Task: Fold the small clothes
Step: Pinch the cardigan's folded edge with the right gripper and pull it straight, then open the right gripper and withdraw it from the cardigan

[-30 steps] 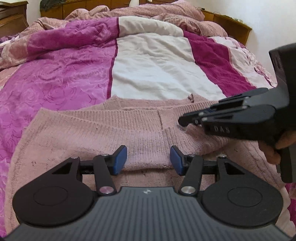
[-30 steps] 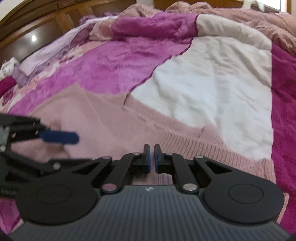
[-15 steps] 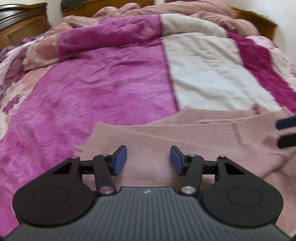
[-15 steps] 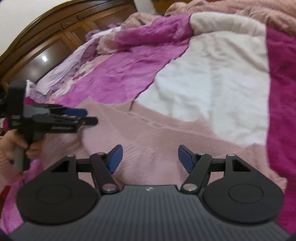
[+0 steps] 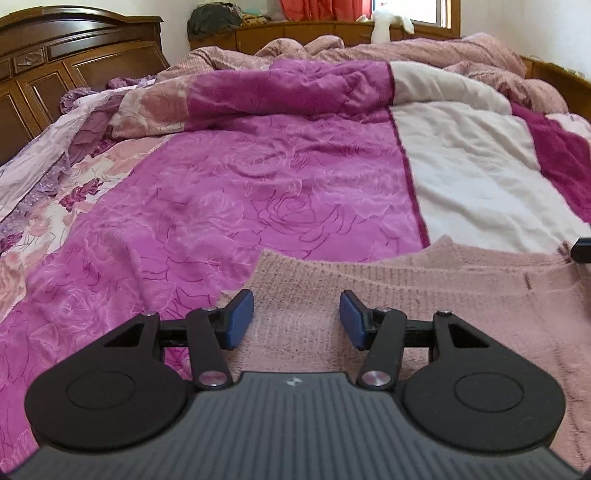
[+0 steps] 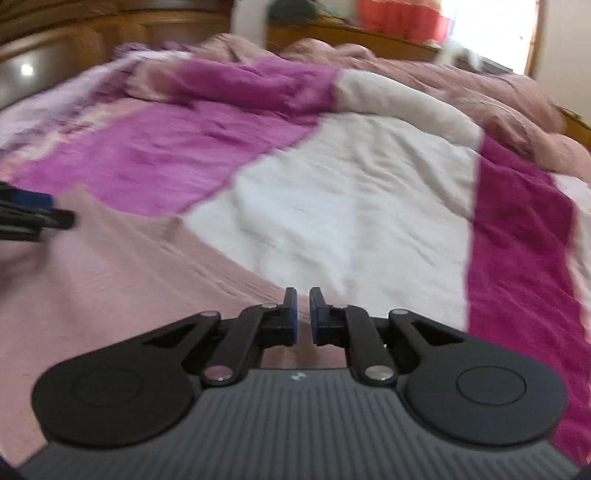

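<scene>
The sweater (image 5: 424,295) lies flat on the blanket (image 5: 258,192), and the blanket lies on the bed. In the left wrist view the sweater is at 5 o'clock, near the camera. The blanket spreads behind it toward 12 o'clock. The headboard (image 5: 55,66) stands behind the blanket at 10 o'clock. A toy (image 5: 384,22) sits far back at 1 o'clock. The left gripper (image 5: 296,319) is over the sweater's left edge. In the right wrist view the right gripper (image 6: 303,314) is over the sweater's far edge.
</scene>
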`<state>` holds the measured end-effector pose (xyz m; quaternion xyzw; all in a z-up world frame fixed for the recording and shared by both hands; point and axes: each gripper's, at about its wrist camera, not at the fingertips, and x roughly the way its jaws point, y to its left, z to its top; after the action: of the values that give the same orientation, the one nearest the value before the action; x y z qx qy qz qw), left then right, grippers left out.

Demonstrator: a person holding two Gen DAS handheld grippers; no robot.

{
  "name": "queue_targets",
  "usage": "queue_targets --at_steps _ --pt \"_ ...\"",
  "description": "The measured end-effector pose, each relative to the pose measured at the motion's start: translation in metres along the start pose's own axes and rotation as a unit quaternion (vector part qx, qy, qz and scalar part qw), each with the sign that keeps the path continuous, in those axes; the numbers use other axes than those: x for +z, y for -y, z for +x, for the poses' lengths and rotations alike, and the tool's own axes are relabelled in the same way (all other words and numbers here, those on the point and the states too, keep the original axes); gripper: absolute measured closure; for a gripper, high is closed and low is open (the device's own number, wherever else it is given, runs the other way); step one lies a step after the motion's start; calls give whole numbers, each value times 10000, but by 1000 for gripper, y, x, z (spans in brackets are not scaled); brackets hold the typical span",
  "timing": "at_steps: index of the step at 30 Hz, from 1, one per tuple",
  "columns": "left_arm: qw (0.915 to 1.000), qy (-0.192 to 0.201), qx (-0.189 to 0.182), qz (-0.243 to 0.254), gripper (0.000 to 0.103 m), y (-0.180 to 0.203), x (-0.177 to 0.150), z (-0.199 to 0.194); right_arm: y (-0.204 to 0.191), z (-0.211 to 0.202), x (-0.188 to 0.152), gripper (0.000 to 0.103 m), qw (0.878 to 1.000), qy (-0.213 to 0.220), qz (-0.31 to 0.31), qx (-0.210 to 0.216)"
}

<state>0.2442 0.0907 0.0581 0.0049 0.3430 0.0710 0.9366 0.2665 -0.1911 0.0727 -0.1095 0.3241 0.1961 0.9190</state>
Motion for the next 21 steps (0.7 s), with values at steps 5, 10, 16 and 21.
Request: queue_targets --at_steps 5,10,16,21 --pt "9995 206 -241 97 43 -1 3 -18 47 -46 -19 51 9930 505 1060 -100" --pt "9989 130 -440 -46 43 -5 -2 -25 100 -70 -52 40 9787 396 1960 -460" --pt "9990 -126 -335 -265 43 -5 -20 -20 86 -69 -59 41 9906 322 1300 -291" --pt "9990 -111 -386 -187 43 -1 -22 -26 51 -41 -55 55 9991 -180 59 -370"
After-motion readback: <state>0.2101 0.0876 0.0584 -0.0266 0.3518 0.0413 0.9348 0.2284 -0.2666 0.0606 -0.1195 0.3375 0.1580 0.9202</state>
